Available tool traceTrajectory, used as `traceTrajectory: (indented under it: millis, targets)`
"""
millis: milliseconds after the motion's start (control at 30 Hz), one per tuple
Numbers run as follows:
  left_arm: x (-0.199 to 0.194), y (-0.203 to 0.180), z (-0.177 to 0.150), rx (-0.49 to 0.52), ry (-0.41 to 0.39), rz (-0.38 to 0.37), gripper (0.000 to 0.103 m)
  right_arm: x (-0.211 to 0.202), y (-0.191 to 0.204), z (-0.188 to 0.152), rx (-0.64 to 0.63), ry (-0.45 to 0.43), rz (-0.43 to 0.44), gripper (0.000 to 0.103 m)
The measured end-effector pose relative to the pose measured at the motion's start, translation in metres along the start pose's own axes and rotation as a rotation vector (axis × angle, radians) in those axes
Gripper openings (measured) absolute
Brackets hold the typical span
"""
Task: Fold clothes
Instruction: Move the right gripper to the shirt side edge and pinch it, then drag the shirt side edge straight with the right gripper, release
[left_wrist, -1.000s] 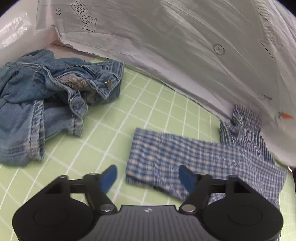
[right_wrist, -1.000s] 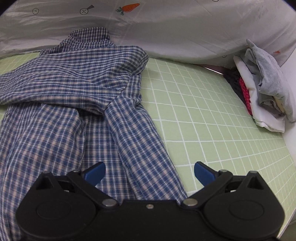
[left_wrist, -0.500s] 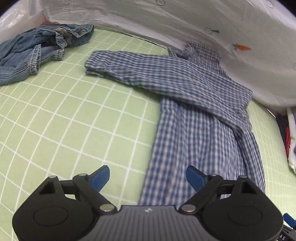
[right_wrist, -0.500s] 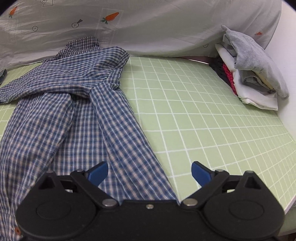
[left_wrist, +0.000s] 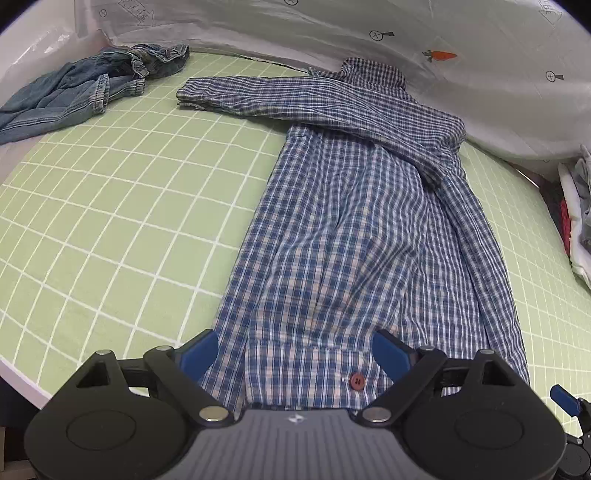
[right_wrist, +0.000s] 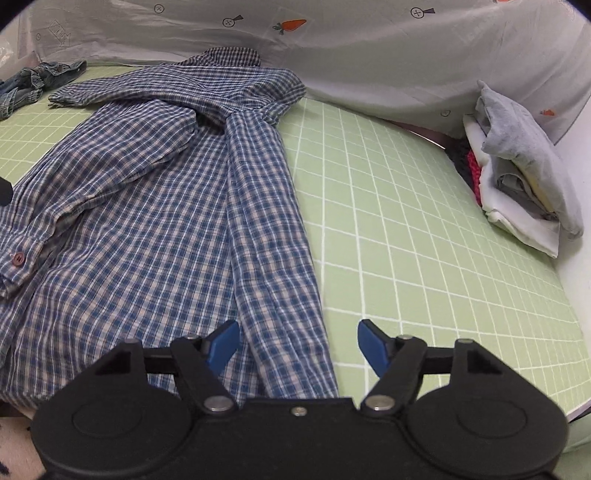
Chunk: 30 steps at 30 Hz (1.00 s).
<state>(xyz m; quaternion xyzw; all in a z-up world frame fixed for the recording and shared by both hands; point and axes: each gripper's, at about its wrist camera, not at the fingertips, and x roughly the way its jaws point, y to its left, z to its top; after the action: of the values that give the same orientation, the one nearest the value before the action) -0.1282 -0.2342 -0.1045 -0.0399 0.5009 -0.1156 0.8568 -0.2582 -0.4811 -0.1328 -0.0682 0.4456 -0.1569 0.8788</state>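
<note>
A blue plaid shirt lies flat on the green grid mat, collar at the far side, one sleeve stretched out to the left and the other folded down along its right side. It also shows in the right wrist view. My left gripper is open and empty just above the shirt's near hem, by a red button. My right gripper is open and empty over the near end of the folded sleeve.
Crumpled blue jeans lie at the mat's far left. A stack of folded clothes sits at the right edge. A white sheet with carrot prints rises behind the mat. The mat's near edge is close to both grippers.
Both grippers have pulled back toward the near edge of the mat. The left view swung from the jeans and sleeve cuff to the whole shirt. Both stayed open.
</note>
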Motion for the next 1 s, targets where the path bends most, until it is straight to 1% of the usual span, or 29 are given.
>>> traceTrajectory:
  millis: [100, 133, 233, 300, 333, 400, 433, 633, 767, 867, 1000]
  targets:
    - [-0.010, 0.001, -0.009, 0.004, -0.016, 0.012, 0.091, 0.001, -0.002, -0.005, 0.019, 0.010, 0.031, 0.054]
    - [-0.012, 0.001, -0.012, 0.003, -0.018, 0.017, 0.091, 0.001, -0.002, -0.006, 0.022, 0.014, 0.039, 0.052]
    - [-0.017, 0.005, -0.020, -0.005, -0.019, 0.029, 0.091, 0.002, -0.001, -0.013, 0.021, 0.029, 0.059, 0.041]
    - [-0.020, 0.007, -0.024, -0.011, -0.021, 0.034, 0.091, 0.000, -0.002, -0.015, 0.024, 0.021, 0.059, 0.023]
    - [-0.022, 0.008, -0.026, -0.013, -0.023, 0.034, 0.091, -0.002, -0.002, -0.016, 0.025, 0.017, 0.058, 0.019]
    - [-0.025, 0.011, -0.030, -0.016, -0.027, 0.031, 0.091, -0.005, -0.004, -0.018, 0.034, 0.006, 0.062, 0.005]
    - [-0.025, 0.013, -0.032, -0.016, -0.026, 0.028, 0.091, -0.007, -0.005, -0.019, 0.042, -0.001, 0.068, 0.003]
    - [-0.020, 0.019, -0.028, 0.025, 0.000, -0.003, 0.091, -0.027, -0.009, -0.015, 0.118, -0.036, 0.083, 0.001]
    - [-0.024, 0.027, -0.024, 0.065, -0.007, -0.033, 0.091, -0.043, -0.010, -0.006, 0.250, -0.053, 0.113, 0.001]
    - [-0.022, 0.043, -0.020, 0.062, 0.009, -0.040, 0.091, -0.052, -0.002, -0.001, 0.324, -0.063, 0.149, 0.001]
    - [-0.020, 0.067, -0.008, 0.035, 0.023, -0.046, 0.091, -0.059, 0.012, 0.004, 0.421, -0.063, 0.235, 0.001]
